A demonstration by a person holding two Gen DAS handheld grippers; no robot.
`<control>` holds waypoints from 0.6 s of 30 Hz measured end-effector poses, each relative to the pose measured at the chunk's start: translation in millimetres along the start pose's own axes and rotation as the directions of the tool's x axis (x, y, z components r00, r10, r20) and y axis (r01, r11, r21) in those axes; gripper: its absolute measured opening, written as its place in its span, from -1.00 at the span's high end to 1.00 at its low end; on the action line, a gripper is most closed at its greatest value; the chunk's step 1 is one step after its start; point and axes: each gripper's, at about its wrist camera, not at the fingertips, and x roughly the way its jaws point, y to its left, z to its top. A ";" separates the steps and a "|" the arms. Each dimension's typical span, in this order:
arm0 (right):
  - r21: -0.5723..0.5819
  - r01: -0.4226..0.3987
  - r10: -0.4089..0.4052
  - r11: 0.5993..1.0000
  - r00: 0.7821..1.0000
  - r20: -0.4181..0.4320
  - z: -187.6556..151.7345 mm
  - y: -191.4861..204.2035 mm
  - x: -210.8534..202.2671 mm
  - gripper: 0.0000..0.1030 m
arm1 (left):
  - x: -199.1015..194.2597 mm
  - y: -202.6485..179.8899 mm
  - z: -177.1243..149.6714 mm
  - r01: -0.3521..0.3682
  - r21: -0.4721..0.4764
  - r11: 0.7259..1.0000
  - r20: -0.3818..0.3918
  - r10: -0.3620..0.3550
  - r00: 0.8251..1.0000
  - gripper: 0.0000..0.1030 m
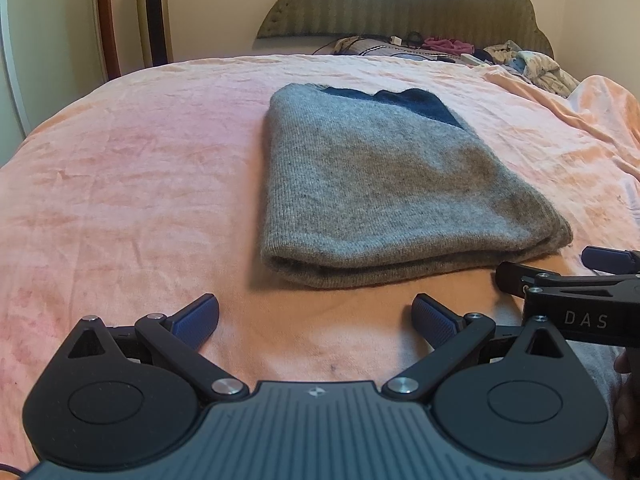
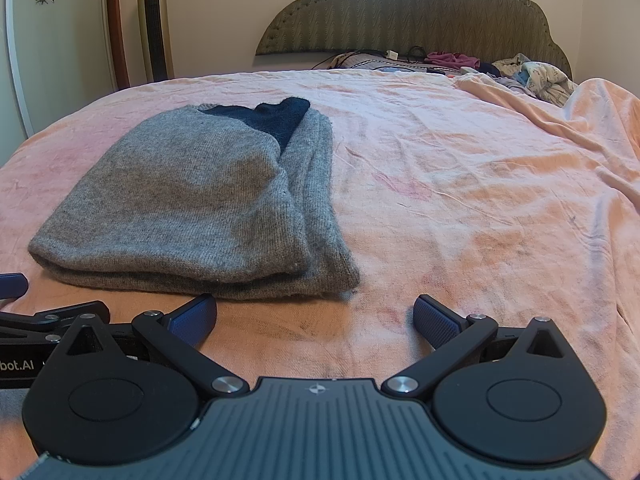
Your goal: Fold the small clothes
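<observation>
Nearest the lens in the left wrist view, the left gripper [image 1: 315,318] is held low over the pink blanket [image 1: 132,184], its jaws spread wide apart with nothing between the blue pads [image 1: 198,316]. Only bare blanket is seen in the gap. At the right edge of that view, the right gripper [image 1: 560,276] is seen from the side, just beside the near right corner of the garment; contact with it cannot be made out.

In the right wrist view, the right gripper [image 2: 315,318] is likewise held with its jaws wide open and nothing gripped, pink blanket [image 2: 460,200] showing between the pads. The left gripper [image 2: 48,312] is partly seen at the left edge, near the folded garment's near edge.

The grey knitted sweater [image 1: 380,184] is laid folded on the blanket, just beyond both grippers, as a thick, roughly rectangular bundle. A dark blue patch is shown at its far end. From the right wrist view, the sweater [image 2: 192,200] is placed to the left, and a narrower folded layer is seen along its right side.

At the far end, a padded headboard [image 2: 416,12] is set against the wall, with a heap of mixed clothes [image 2: 524,72] below it at the far right. A tall tower fan [image 2: 154,24] is stood at the far left.
</observation>
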 end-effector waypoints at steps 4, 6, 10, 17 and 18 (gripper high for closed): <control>-0.001 0.002 -0.002 1.000 1.000 -0.001 0.6 1.0 -0.4 -1.00 | -0.2 -0.7 -1.6 -0.003 -0.004 1.000 0.010 0.003 1.000 -1.00; -0.002 0.002 -0.002 1.000 1.000 -0.001 0.6 1.3 -0.2 -1.00 | -0.9 0.0 -2.5 -0.001 -0.007 1.000 0.013 0.001 1.000 -1.00; -0.001 0.002 -0.002 1.000 1.000 -0.001 0.6 1.3 -0.1 -1.00 | -2.3 2.6 -3.4 0.009 -0.018 1.000 0.021 -0.009 1.000 -1.00; -0.002 0.003 -0.003 1.000 1.000 -0.002 0.6 1.3 -0.2 -1.00 | -3.0 1.1 -3.6 0.001 -0.009 1.000 0.019 -0.001 1.000 -1.00; -0.003 0.003 -0.003 1.000 1.000 -0.002 0.7 1.6 -0.2 -1.00 | -3.0 1.1 -3.6 0.001 -0.010 1.000 0.020 -0.001 1.000 -1.00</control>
